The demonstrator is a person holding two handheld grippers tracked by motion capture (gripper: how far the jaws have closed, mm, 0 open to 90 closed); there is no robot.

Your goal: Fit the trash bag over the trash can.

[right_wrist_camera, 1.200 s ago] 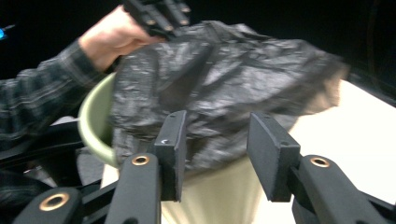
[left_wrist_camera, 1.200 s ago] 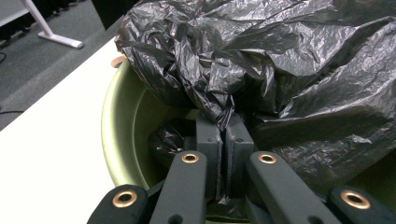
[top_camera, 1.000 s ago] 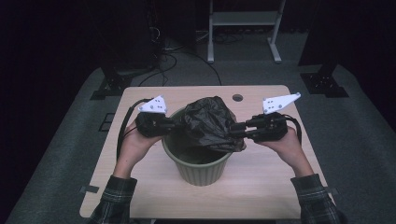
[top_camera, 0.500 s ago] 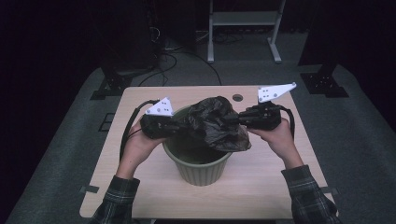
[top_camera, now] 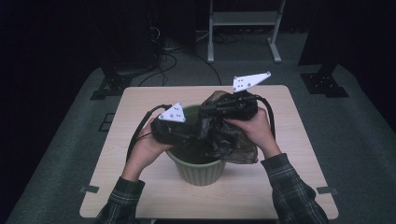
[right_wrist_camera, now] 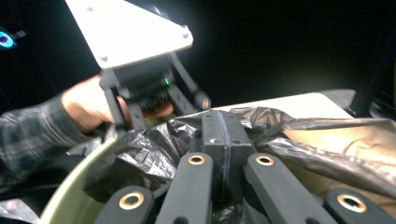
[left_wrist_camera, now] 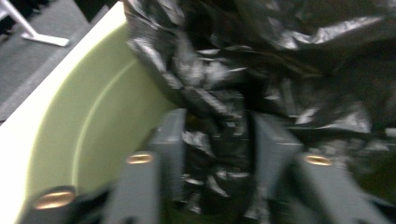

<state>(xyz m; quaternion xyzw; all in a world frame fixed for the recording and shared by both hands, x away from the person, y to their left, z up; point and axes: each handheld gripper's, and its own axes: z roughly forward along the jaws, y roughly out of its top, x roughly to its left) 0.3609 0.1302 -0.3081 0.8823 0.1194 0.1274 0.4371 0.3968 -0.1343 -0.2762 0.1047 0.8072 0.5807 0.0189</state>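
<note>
A pale green bin stands on the wooden table, with a crumpled black plastic bag draped over its right rim. My right gripper points left over the bin's far rim and is shut on a fold of the bag; in the right gripper view its jaws meet flat together. My left gripper reaches in over the bin's left rim. Its jaws have just been opening and stand apart, with a loose twist of bag between them, beside the bin's inner wall.
The person's hands and plaid sleeves come in from the table's near edge on both sides of the bin. Beyond the table's far edge are a metal stand, floor cables and dark equipment bases on grey carpet.
My right gripper has carried the bag leftward and farther back across the bin, close to the left gripper. The left jaws have parted. The bag is more bunched and hangs right.
</note>
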